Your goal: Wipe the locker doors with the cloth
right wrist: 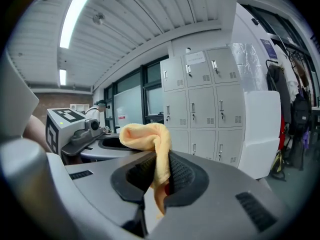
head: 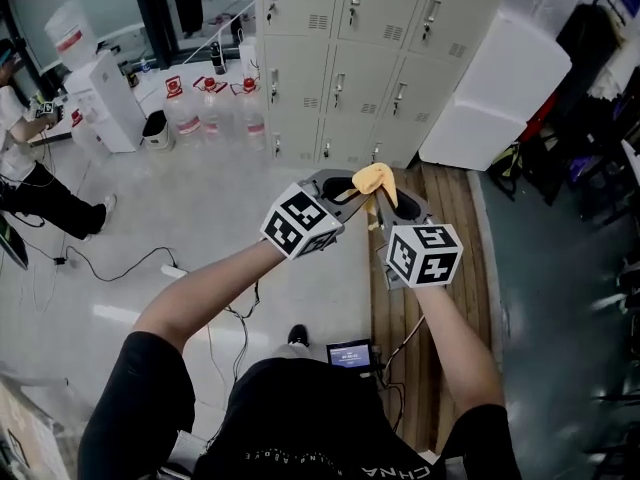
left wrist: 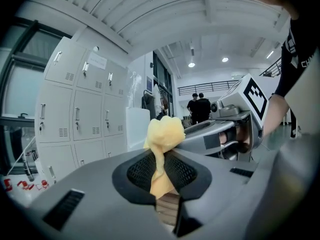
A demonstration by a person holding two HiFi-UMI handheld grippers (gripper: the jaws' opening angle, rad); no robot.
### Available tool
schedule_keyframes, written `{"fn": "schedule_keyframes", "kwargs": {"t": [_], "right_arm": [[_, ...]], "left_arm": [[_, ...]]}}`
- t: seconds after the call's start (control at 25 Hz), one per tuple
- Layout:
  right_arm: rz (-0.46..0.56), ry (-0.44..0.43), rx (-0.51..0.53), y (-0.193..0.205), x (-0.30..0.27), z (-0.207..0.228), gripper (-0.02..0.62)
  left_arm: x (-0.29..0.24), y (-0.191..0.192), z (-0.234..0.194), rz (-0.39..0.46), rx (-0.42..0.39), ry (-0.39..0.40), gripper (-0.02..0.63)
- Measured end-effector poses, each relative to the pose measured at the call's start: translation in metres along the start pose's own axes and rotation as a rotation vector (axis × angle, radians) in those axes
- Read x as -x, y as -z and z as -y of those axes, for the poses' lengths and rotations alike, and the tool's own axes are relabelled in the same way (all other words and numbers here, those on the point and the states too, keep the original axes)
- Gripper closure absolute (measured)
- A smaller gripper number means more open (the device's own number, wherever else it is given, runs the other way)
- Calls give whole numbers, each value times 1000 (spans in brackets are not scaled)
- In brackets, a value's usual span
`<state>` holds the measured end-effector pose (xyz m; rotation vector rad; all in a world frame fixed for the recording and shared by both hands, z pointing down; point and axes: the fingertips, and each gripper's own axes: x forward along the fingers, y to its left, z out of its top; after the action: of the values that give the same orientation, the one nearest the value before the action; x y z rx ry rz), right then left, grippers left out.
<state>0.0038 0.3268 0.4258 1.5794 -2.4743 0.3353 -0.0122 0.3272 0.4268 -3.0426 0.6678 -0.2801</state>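
Note:
A bunched yellow cloth (head: 374, 179) hangs in the air in front of me, between the two grippers. In the left gripper view the cloth (left wrist: 163, 144) is pinched between that gripper's jaws (left wrist: 162, 184). From the right gripper view the same cloth (right wrist: 150, 136) drapes over and down into the right gripper's jaws (right wrist: 159, 181). Left gripper (head: 345, 188) and right gripper (head: 388, 203) meet tip to tip at the cloth. The grey locker doors (head: 370, 58) stand a few steps ahead, lockers (left wrist: 75, 114) and lockers (right wrist: 210, 109) also showing in both gripper views.
A large white box (head: 495, 93) leans beside the lockers on the right. Water bottles (head: 210, 108) and a white dispenser (head: 100, 98) stand at left, near a person (head: 30, 188). Cables (head: 110, 266) cross the floor. A wooden pallet (head: 445, 308) lies under my right arm.

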Motion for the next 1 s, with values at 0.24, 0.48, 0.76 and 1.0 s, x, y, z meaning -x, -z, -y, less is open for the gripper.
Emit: {"fn": "schedule_keyframes", "kwargs": {"t": [0.24,0.48,0.76,1.0], "right_arm": [[7,13,-31,-15,-53,21,534],[-1,-16,-38,-18,-105,53,534],[-1,-71,-43,-36,-187,110,534],[8,-102,-27,-76,-247,171,534]], "left_arm": [[-22,0,-54,0,0,10,548],[-56,13,-104,-10,-16,-8,548],[-113,16,-186,-22,-1,-65,548],[-173,-6,-255,-17,-3,-93,548]]}}
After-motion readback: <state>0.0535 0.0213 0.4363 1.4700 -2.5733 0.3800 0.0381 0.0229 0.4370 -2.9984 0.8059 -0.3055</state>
